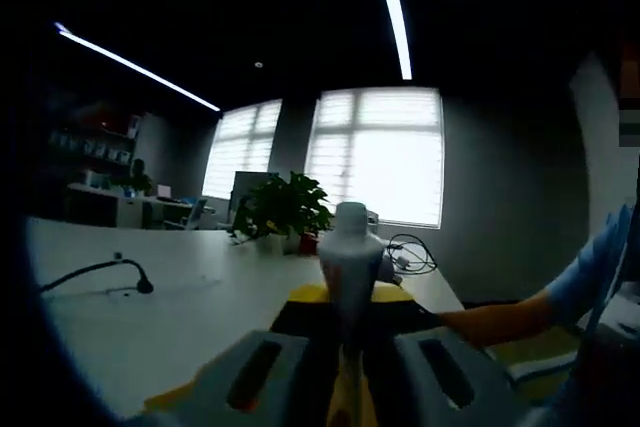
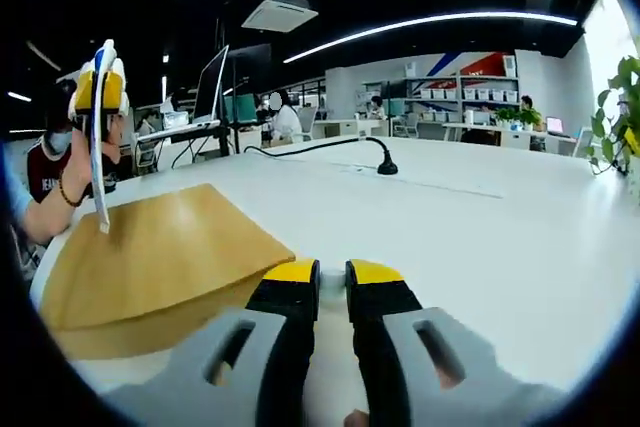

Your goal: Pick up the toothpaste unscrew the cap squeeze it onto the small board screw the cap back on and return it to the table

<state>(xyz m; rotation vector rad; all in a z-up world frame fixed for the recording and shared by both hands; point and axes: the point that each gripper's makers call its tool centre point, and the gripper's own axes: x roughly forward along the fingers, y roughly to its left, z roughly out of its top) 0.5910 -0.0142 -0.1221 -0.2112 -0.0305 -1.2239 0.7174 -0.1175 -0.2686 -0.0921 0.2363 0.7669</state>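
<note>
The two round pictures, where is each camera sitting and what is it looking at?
Left gripper view: rides the left gripper, whose jaws hold the toothpaste tube upright; it faces windows and a potted plant; a blue sleeve shows.
Right gripper view: rides the right gripper, jaws nearly together around something small and white; it faces across the white table and wooden board.
Shared: the table, the left gripper with its tube, and the black desk microphone.
</note>
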